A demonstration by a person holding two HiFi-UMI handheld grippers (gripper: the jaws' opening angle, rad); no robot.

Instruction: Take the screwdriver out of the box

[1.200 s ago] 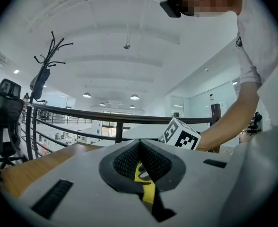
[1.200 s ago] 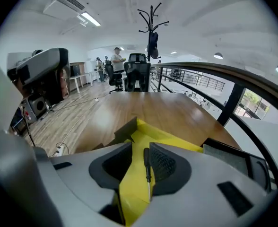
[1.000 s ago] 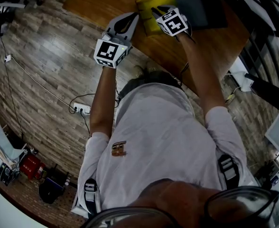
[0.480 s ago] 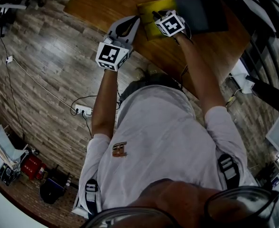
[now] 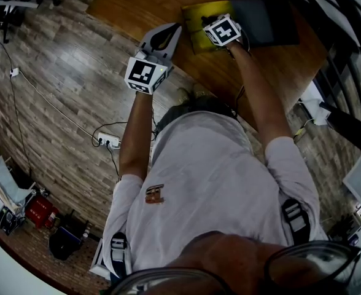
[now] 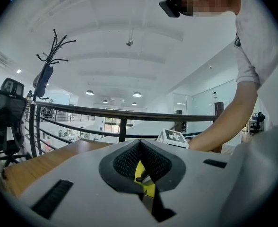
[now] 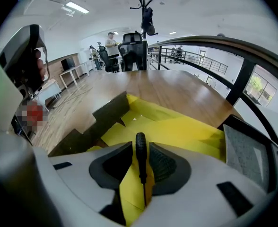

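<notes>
the left gripper (image 5: 166, 35) reached over the near edge of the wooden desk (image 5: 131, 5), just left of the yellow box (image 5: 193, 12). its jaws were pressed together at the tips. a sliver of yellow showed in the gap behind the pads, probably the box seen past them, though the view was too tight to be sure.

to the right, the box lay open on the desk, set back a little from that near edge, with dark stepped flaps (image 7: 94, 122) along its left side. the right gripper (image 5: 206, 22) hovered over the box. its jaws pinched the screwdriver (image 7: 140, 151) by its black handle, and the thin shaft ran back toward the camera between the pads. the screwdriver sat above the yellow inside of the box, touching only the pads as far as could be seen.

further right, a dark grey lid (image 5: 265, 18) lay flat on the desk, right against the box's right side.
</notes>
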